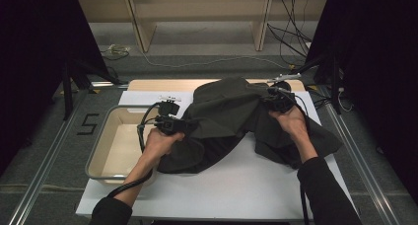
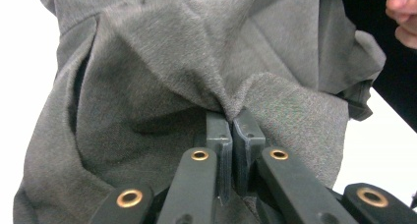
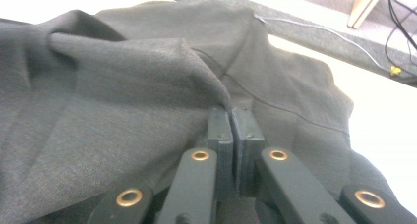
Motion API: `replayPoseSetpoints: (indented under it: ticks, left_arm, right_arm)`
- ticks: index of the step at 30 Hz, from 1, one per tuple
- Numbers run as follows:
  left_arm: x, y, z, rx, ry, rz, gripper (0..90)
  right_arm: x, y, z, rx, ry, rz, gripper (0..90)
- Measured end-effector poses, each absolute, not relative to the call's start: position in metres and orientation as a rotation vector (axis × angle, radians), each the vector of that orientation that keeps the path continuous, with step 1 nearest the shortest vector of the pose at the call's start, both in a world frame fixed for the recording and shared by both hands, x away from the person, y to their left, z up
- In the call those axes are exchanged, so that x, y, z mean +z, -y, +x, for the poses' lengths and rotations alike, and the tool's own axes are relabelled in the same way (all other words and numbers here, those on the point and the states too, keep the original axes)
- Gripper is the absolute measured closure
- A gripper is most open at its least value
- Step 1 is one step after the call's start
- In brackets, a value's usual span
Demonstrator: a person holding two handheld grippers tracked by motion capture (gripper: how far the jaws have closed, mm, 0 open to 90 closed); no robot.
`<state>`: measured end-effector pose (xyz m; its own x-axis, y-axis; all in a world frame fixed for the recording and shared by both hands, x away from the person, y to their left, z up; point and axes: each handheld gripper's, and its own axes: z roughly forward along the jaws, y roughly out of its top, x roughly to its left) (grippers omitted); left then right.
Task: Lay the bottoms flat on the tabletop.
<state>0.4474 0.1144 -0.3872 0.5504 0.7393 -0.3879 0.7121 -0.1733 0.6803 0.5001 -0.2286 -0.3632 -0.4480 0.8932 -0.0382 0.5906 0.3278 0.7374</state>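
A dark grey garment (image 1: 231, 121) lies bunched across the white table top (image 1: 236, 185), lifted between my two hands. My left gripper (image 1: 190, 125) is shut on a fold at the garment's left side; in the left gripper view the cloth (image 2: 196, 62) puckers into the closed jaws of that gripper (image 2: 231, 117). My right gripper (image 1: 270, 97) holds the garment's far right part. In the right gripper view the right gripper (image 3: 230, 111) has its jaws pressed together, pinching a ridge of the fabric (image 3: 147, 71).
A beige tray with a grey rim (image 1: 106, 136) stands at the table's left, under my left forearm. Cables (image 1: 291, 32) and wooden shelf legs (image 1: 140, 30) lie on the floor beyond the table. Metal rails (image 1: 44, 161) run along both sides.
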Motion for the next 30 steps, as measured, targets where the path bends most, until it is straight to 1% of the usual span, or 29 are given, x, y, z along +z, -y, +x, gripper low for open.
replayPoseSetpoints:
  ticks: [3,7,9,10,12,14,17,19,22,25,29,30]
  left_arm:
    - [-0.396,-0.109,0.450,0.034,-1.194,1.919,87.1]
    - [-0.404,-0.106,0.451,0.036,-1.204,1.940,86.8]
    - [-0.406,-0.104,0.451,0.038,-1.206,1.948,86.3]
    - [-0.406,-0.103,0.450,0.040,-1.210,1.946,86.0]
    - [-0.407,-0.102,0.450,0.043,-1.204,1.963,85.0]
    - [-0.409,-0.100,0.449,0.047,-1.205,1.970,84.3]
    - [-0.413,-0.098,0.448,0.063,-1.208,1.990,81.9]
    - [-0.415,-0.098,0.446,0.058,-1.216,2.000,78.5]
    - [-0.413,-0.100,0.442,0.061,-1.215,1.995,74.4]
    - [-0.405,-0.101,0.434,0.067,-1.210,2.001,64.9]
    - [-0.395,-0.101,0.420,0.122,-1.189,2.014,51.3]
    - [-0.393,-0.100,0.415,0.115,-1.179,2.013,50.5]
  right_arm:
    - [-0.373,0.233,0.505,0.892,-2.171,1.331,87.1]
    - [-0.386,0.237,0.506,0.877,-2.181,1.365,79.6]
    - [-0.387,0.238,0.503,0.891,-2.186,1.361,72.1]
    - [-0.386,0.238,0.499,0.906,-2.188,1.353,64.8]
    - [-0.381,0.238,0.492,0.922,-2.182,1.333,56.1]
    - [-0.371,0.239,0.478,0.975,-2.169,1.294,51.6]
    - [-0.362,0.241,0.454,1.053,-2.181,1.246,48.3]
    - [-0.361,0.240,0.439,1.034,-2.213,1.213,45.9]
    - [-0.359,0.241,0.420,1.064,-2.235,1.194,45.7]
    - [-0.366,0.243,0.405,1.085,-2.277,1.199,44.6]
    - [-0.384,0.243,0.389,1.077,-2.328,1.199,43.9]
    - [-0.388,0.242,0.387,1.070,-2.336,1.203,43.7]
